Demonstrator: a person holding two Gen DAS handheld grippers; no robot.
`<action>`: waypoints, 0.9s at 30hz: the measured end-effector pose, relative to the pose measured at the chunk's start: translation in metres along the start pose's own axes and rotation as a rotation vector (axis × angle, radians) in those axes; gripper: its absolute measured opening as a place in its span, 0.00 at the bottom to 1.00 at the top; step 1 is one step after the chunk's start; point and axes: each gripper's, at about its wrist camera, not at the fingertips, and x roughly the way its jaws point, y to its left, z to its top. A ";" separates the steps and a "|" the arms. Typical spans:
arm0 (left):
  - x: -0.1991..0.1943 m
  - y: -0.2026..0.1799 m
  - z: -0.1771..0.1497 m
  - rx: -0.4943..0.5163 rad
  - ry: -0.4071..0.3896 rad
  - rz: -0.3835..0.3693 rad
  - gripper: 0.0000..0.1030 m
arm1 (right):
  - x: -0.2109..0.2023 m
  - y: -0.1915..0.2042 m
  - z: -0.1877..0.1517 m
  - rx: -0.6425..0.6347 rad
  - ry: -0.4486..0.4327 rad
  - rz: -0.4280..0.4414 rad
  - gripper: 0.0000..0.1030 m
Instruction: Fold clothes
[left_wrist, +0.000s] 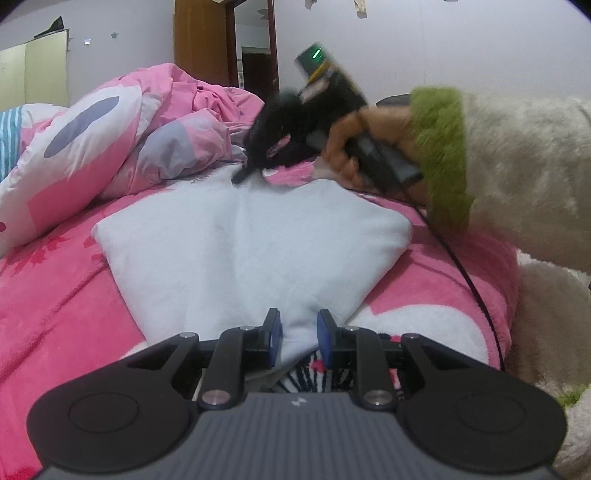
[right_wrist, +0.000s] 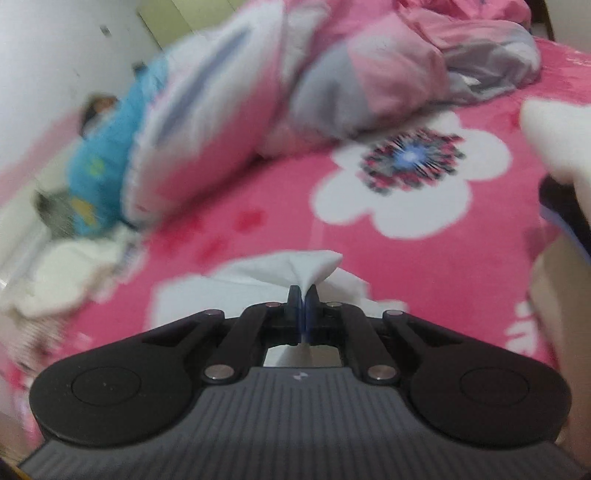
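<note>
Both claws on a pale blue garment spread flat on the bed.

L wrist view: pale blue garment lies on the pink floral blanket, centre of frame. Left claw at 6 o'clock has its blue pads either side of the near edge of the cloth, pressing on a bunched bit of it. Right claw at 12 o'clock, blurred, meets the far edge; a hand w/ a green cuff on a cream fleece sleeve holds it. Crumpled pink quilt sits at 10 o'clock. R wrist view: right claw is closed tight, pinching a peak of the garment at centre; the quilt is at 12 o'clock.
</note>
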 end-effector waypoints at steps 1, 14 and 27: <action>0.000 0.000 0.000 -0.001 0.002 0.000 0.22 | 0.008 -0.001 -0.002 -0.020 0.019 -0.034 0.01; -0.002 -0.001 -0.005 -0.007 -0.015 -0.010 0.22 | -0.005 0.033 0.042 -0.157 -0.010 0.016 0.61; -0.002 -0.001 -0.007 -0.015 -0.035 -0.012 0.22 | 0.112 0.064 0.043 -0.432 0.257 0.063 0.06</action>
